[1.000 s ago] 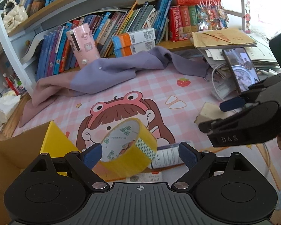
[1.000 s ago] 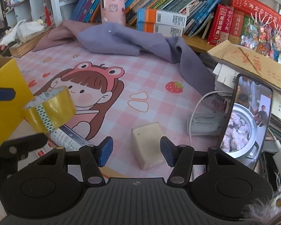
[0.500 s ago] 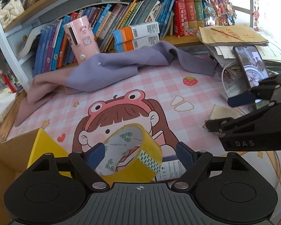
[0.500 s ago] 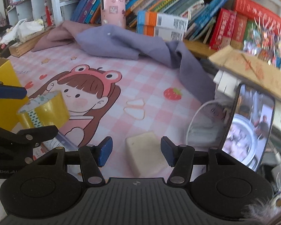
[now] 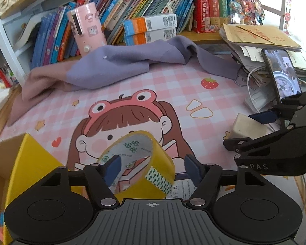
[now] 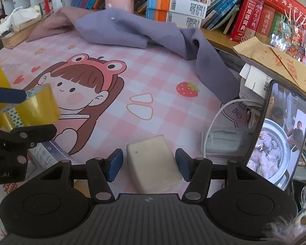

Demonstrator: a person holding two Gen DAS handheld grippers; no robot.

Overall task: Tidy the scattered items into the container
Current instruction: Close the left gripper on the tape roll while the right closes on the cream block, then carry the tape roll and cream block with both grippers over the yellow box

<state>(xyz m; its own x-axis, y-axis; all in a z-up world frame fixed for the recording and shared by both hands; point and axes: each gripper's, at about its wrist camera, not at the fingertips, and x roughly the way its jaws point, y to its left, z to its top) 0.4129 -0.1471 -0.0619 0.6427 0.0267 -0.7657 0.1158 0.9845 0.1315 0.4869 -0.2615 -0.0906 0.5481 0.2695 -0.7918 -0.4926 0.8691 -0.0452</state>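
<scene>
The left gripper (image 5: 152, 168) has its blue fingers (image 5: 112, 168) spread around a roll of yellow tape (image 5: 136, 163). The jaws have just been closing. One finger sits inside the roll's hole; the other stands just clear of its outer side, so the pads are not yet pressing. The tape's core carries small green printing, too small to read. The roll lies tilted on a printed leaflet (image 5: 182, 187) on a pink checked desk mat (image 5: 173, 85) showing a cartoon girl in a frog hat. A yellow cardboard box (image 5: 28, 163) stands just beside the tape.

The right gripper (image 6: 148, 164) holds its fingers (image 6: 114, 164) spread on either side of a cream block (image 6: 153, 161) lying on the mat, with a gap on both sides. Its body reads "DAS" in the left wrist view.

Beyond lie a purple cloth (image 6: 132, 28), a propped phone (image 6: 277, 134) playing video, a pink cylinder (image 5: 86, 28), and shelved books (image 6: 246, 16) with Chinese titles.
</scene>
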